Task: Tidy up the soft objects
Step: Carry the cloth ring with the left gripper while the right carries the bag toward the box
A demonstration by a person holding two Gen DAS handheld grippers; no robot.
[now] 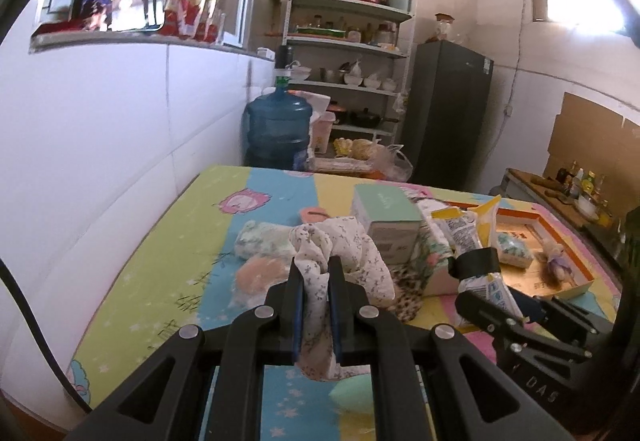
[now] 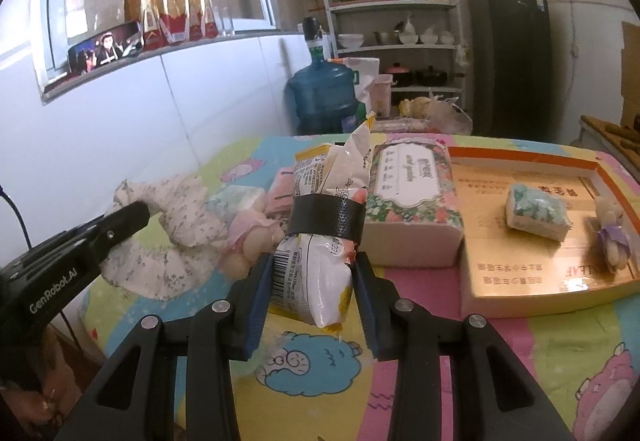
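This is a lived-in home kitchen or pantry room. A metal shelf rack (image 2: 394,25) against the far wall carries bowls, jars, pots and pans, with a dark fridge (image 2: 510,61) beside it and a big blue water jug (image 2: 322,93) on the floor in the corner. Bottles of drink (image 2: 168,9) and a phone (image 1: 118,9) playing video stand on the window ledge, and a side counter with condiment bottles (image 1: 580,181) runs along the right wall.
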